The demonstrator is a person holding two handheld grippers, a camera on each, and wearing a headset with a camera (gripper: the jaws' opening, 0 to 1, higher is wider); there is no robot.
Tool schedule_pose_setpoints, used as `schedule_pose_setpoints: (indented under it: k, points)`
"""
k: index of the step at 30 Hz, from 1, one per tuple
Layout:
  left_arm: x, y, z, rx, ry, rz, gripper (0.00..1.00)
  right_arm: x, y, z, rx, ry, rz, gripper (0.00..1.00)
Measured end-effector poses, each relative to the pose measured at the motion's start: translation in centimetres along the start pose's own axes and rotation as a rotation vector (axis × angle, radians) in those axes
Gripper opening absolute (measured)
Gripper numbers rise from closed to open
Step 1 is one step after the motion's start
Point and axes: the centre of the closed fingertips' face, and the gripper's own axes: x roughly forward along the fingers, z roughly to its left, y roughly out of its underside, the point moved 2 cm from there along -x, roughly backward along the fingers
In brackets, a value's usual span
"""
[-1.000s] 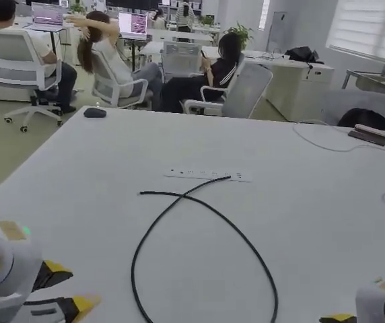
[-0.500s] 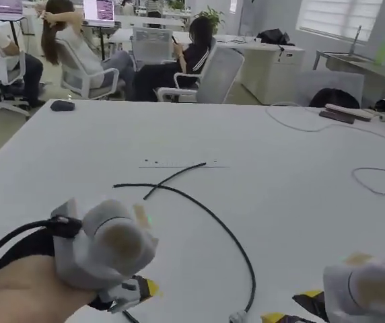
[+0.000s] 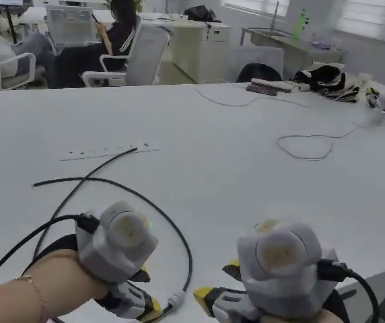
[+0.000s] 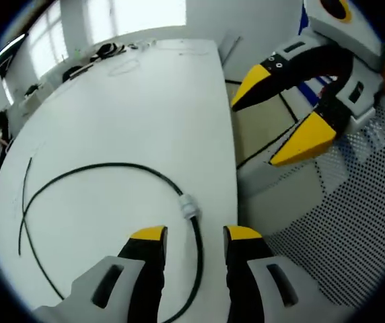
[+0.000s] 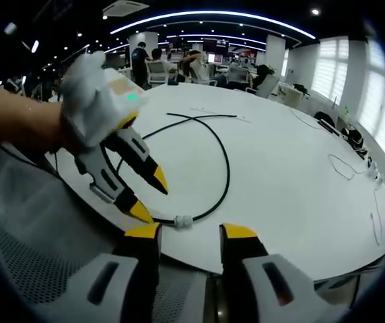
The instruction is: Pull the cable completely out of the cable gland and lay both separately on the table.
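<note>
A black cable [image 3: 145, 202] lies in a loop on the white table [image 3: 246, 175]. Its end carries a small white cable gland [image 3: 176, 299] close to the table's front edge. My left gripper [image 3: 149, 296] is open just left of the gland. In the left gripper view the cable [image 4: 98, 168] runs between the jaws of this gripper [image 4: 196, 234], and the gland [image 4: 189, 205] lies just ahead of the tips. My right gripper [image 3: 216, 282] is open just right of the gland. In the right gripper view, that gripper [image 5: 190, 231] has the gland [image 5: 182, 220] right before its tips and the left gripper [image 5: 149, 195] opposite.
A white power strip [image 3: 105, 151] lies behind the loop. Thin white cables [image 3: 313, 145] trail across the right half of the table, with bags [image 3: 327, 74] at its far right. People sit on office chairs [image 3: 138, 54] beyond the table. A mesh chair seat [image 4: 340, 222] lies below the front edge.
The head camera has swung right and down. Both grippers have risen into view and closed in on the gland from either side. The cable has stayed put.
</note>
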Motion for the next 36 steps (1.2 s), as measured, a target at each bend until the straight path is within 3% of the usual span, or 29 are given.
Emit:
schedule_pose_setpoints:
  k: [2,6,11,15,16,17,20,22,26,28,29,36]
  points:
    - [1.2,-0.1,0.2,-0.026,0.014,0.002,0.35,0.0,0.0,0.0,0.001,0.001,0.002,0.35]
    - [3.1,0.0,0.5,-0.137,0.030,0.004,0.33,0.0,0.1,-0.1,0.007,0.004,0.001,0.35]
    - [4.1,0.2,1.2,-0.200,0.012,0.023,0.25,0.0,0.1,-0.2,0.007,0.007,0.005,0.35]
    - [4.7,0.8,0.8,-0.254,0.022,0.060,0.22,0.0,0.1,-0.2,0.009,0.011,0.006,0.35]
    - [4.7,0.6,0.8,-0.260,0.030,0.048,0.18,0.0,0.1,-0.2,0.009,0.012,0.005,0.35]
    - [4.5,1.1,0.6,-0.288,0.042,0.083,0.17,-0.1,-0.2,-0.4,0.011,0.027,-0.018,0.33]
    - [4.5,0.8,0.9,-0.301,0.045,0.061,0.17,-0.2,-0.3,-0.4,0.013,0.025,-0.026,0.31]
    - [3.9,1.2,0.8,-0.250,0.046,0.076,0.17,-0.1,-0.2,-0.3,0.008,0.021,-0.015,0.32]
    - [2.0,1.3,0.8,-0.234,0.045,0.073,0.17,-0.1,-0.2,-0.1,0.003,0.010,-0.012,0.31]
    - [0.8,1.4,-0.3,-0.238,0.116,0.092,0.17,-0.1,-0.3,-0.1,0.003,0.010,-0.018,0.31]
    - [0.0,1.5,-0.5,-0.270,0.127,0.104,0.17,-0.2,-0.4,-0.2,0.006,0.014,-0.033,0.29]
    - [-5.4,1.3,-1.2,-0.281,0.133,0.054,0.17,-0.2,-0.4,0.1,0.002,-0.006,-0.028,0.27]
